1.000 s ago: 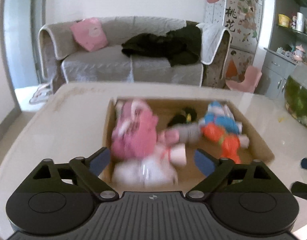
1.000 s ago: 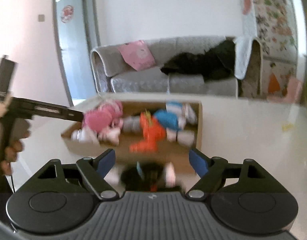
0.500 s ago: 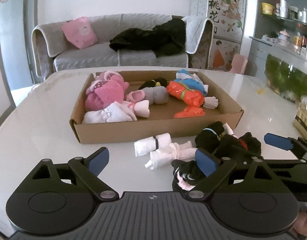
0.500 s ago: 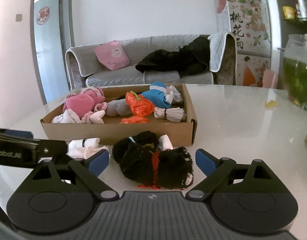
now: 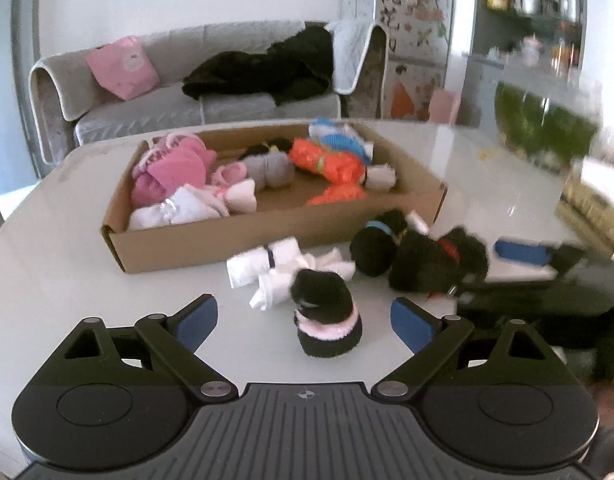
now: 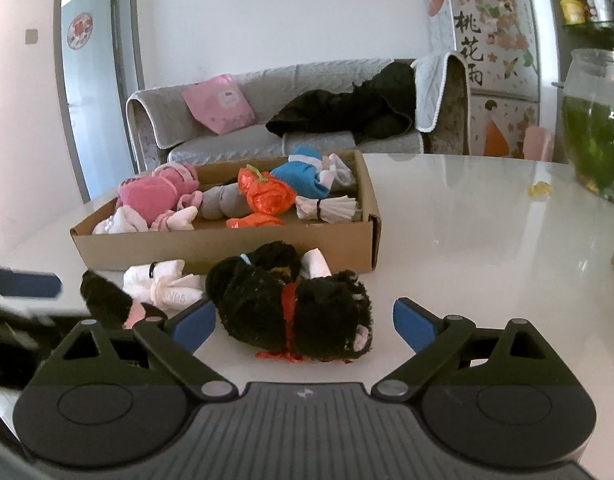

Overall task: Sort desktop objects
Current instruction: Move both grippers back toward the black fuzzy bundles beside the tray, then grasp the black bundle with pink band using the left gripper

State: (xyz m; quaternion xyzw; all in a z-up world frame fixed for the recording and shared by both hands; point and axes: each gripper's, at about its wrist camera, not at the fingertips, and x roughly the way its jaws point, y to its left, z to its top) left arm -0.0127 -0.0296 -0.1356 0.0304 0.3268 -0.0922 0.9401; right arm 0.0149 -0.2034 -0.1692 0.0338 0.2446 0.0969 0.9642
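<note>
While both grippers hang over the white table (image 6: 487, 220), their jaws stand wide apart and grab nothing. A black sock roll with a pink band (image 5: 327, 316) sits between the jaws of the left gripper (image 5: 305, 320), a bit past the blue pads, maybe not touching them. The right gripper (image 6: 304, 322) has just been opening, and a black sock bundle with a red tie (image 6: 295, 312) lies loose between its jaws. Farther ahead sits a cardboard box (image 6: 227, 246) full of coloured socks (image 6: 263, 196), with white sock rolls (image 5: 283, 268) just before it.
</note>
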